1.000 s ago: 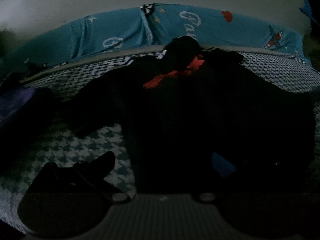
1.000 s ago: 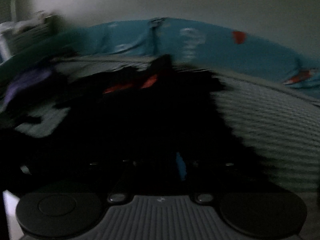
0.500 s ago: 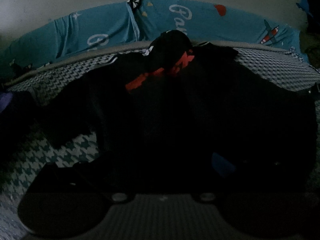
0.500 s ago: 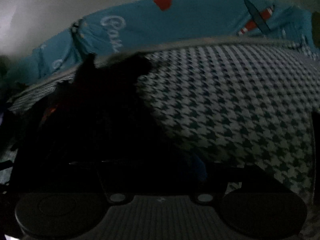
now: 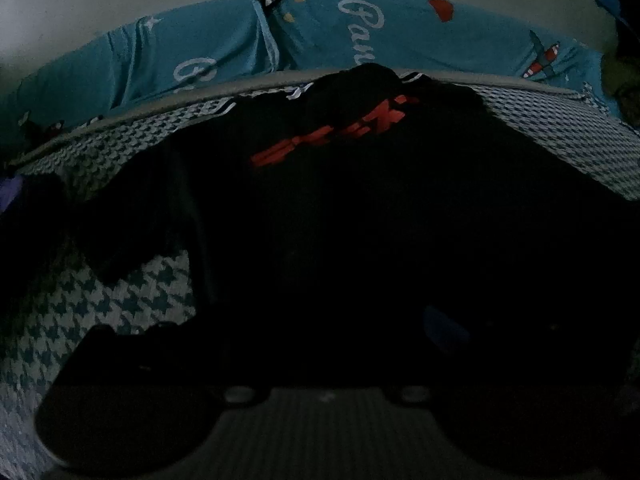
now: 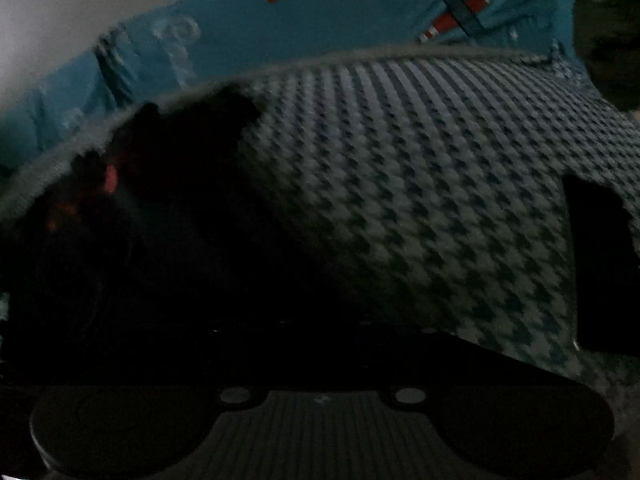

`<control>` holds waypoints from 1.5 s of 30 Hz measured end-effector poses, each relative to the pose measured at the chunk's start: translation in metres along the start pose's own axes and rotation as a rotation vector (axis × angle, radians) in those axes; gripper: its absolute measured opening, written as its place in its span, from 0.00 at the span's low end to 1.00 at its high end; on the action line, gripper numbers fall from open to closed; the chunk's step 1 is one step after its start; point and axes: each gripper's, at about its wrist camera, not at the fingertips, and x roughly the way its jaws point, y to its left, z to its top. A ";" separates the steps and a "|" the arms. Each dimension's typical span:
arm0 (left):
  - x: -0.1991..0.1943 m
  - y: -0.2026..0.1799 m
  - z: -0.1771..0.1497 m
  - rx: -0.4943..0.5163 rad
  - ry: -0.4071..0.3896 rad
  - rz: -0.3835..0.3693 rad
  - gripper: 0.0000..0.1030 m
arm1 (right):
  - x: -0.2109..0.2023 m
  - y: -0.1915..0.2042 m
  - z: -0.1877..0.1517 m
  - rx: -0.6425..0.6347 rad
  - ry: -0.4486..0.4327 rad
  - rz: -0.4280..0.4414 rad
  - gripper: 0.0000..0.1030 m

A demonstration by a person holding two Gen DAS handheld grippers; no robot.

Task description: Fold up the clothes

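One black garment [image 5: 340, 220] with red lettering lies spread on the houndstooth bedcover [image 6: 420, 200], its far end against the one teal printed pillow [image 5: 320, 40]. The right claw [image 6: 320, 332] is pressed together at the garment's near right edge; it is probably pinching cloth, though the dark hides the tips. The left claw [image 5: 320, 340] is lost in black fabric, its state unreadable. To fold well, both corners should lift evenly and keep the hem taut.
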 end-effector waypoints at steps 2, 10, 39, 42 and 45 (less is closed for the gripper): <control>-0.001 0.002 0.000 -0.008 0.003 0.004 1.00 | -0.002 0.000 0.000 -0.004 -0.008 -0.019 0.08; 0.000 0.014 0.014 -0.041 0.000 0.021 1.00 | -0.019 -0.004 0.015 0.088 -0.155 0.065 0.22; 0.068 0.052 0.097 -0.031 0.049 0.002 1.00 | 0.097 0.081 0.129 0.185 -0.187 0.268 0.39; 0.074 0.058 0.104 -0.052 0.049 -0.003 1.00 | 0.109 0.083 0.143 0.213 -0.202 0.266 0.42; 0.078 0.063 0.109 -0.073 0.048 -0.014 1.00 | 0.119 0.081 0.157 0.252 -0.226 0.264 0.48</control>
